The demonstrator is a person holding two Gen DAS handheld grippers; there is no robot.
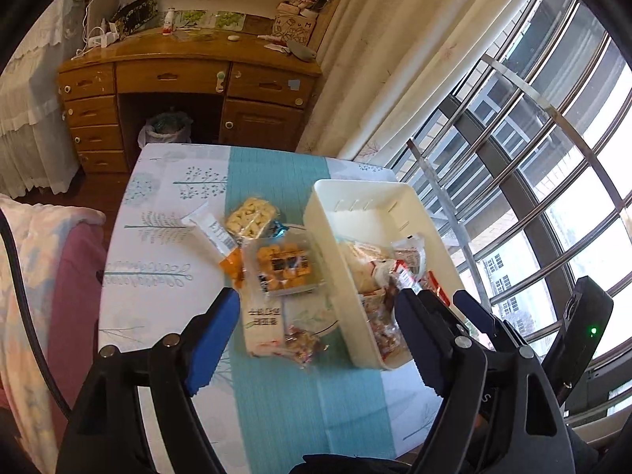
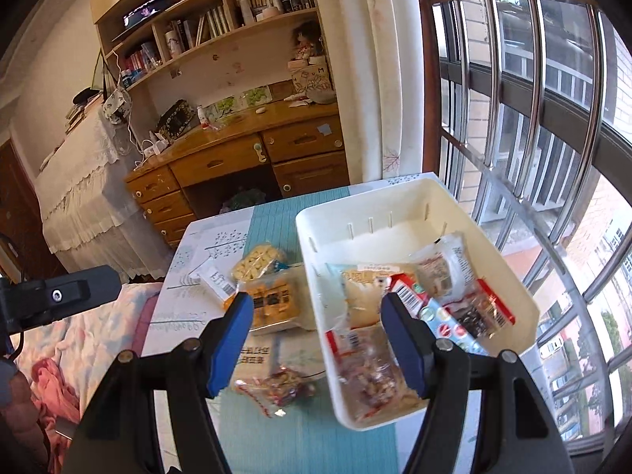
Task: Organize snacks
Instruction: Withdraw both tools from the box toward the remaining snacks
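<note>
A white plastic bin (image 1: 328, 205) (image 2: 395, 205) stands on the right of the table and holds several snack packets (image 2: 450, 300). Loose snacks lie left of it: a pale nut pack (image 1: 249, 216) (image 2: 257, 262), an orange cracker pack (image 1: 282, 266) (image 2: 274, 304), a white wrapper (image 1: 213, 229), a long white packet (image 1: 262, 324) and a small clear red-printed bag (image 1: 302, 341) (image 2: 276, 389). My left gripper (image 1: 316, 339) is open and empty above the loose snacks. My right gripper (image 2: 316, 339) is open and empty over the bin's near left edge.
The table wears a white and teal cloth (image 1: 276, 403). A wooden desk (image 1: 189, 79) with drawers stands beyond it. A curtain (image 1: 387, 71) and a barred window (image 1: 533, 158) are on the right. A bed with a pink blanket (image 1: 35, 260) is on the left.
</note>
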